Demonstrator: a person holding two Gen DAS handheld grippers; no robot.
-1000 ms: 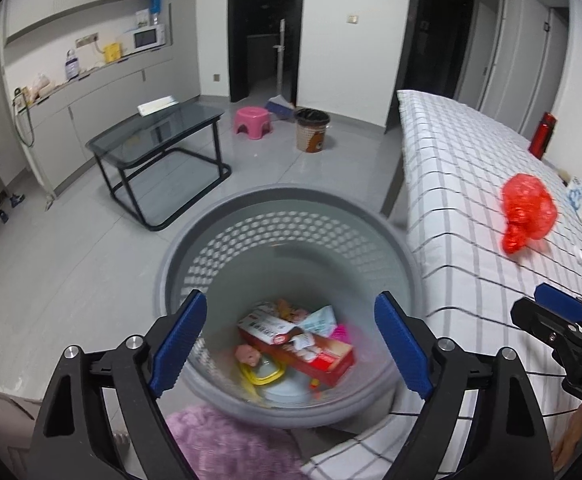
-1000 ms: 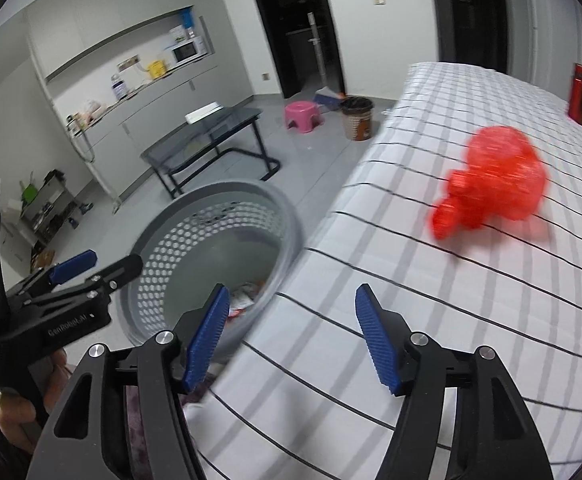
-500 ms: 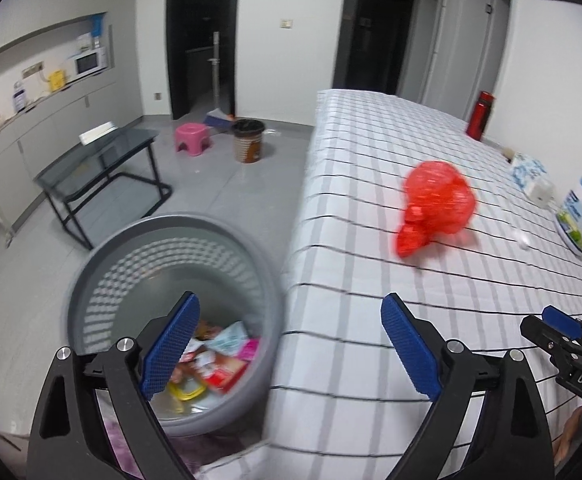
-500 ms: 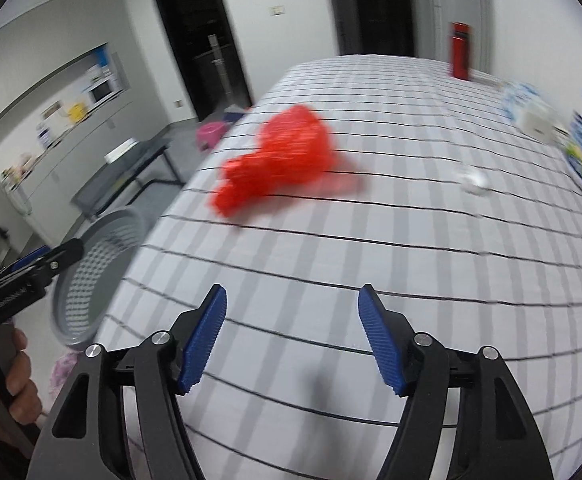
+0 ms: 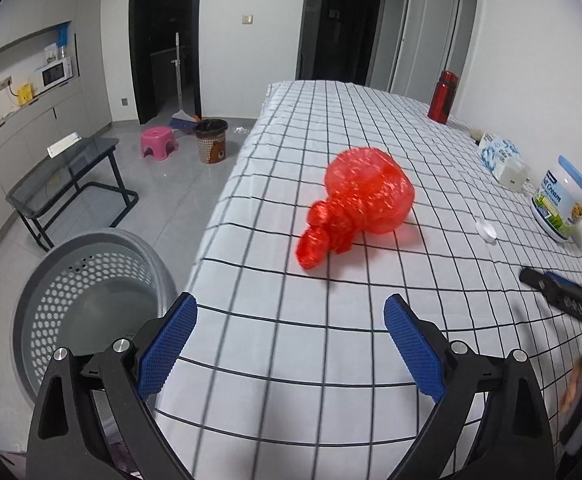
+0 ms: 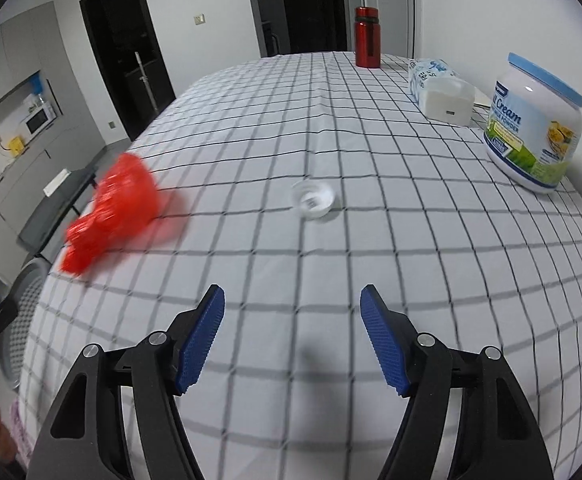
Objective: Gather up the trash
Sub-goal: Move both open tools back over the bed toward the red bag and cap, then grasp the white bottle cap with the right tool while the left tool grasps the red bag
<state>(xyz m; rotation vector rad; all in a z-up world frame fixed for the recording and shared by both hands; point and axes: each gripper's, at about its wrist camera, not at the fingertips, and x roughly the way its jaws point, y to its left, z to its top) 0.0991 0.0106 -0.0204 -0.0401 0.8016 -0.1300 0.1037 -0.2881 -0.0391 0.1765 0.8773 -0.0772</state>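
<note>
A crumpled red plastic bag (image 5: 357, 200) lies on the checked tablecloth (image 5: 331, 128); it also shows blurred in the right wrist view (image 6: 115, 208). A small clear plastic cap (image 6: 313, 199) lies on the cloth right of the bag, and shows in the left wrist view (image 5: 486, 231). My left gripper (image 5: 289, 344) is open and empty above the table's near edge, short of the bag. My right gripper (image 6: 293, 336) is open and empty, short of the cap. A grey perforated basket (image 5: 91, 280) stands on the floor left of the table.
A milk powder jar (image 6: 535, 128), a tissue pack (image 6: 439, 88) and a red flask (image 6: 367, 36) stand along the table's right side. A glass side table (image 5: 67, 176), a pink stool (image 5: 157, 142) and a brown bin (image 5: 211, 140) stand on the floor beyond the basket.
Both grippers swung right, away from the basket and over the table. The red bag now lies ahead of the left gripper, the clear cap ahead of the right. Both stayed open.
</note>
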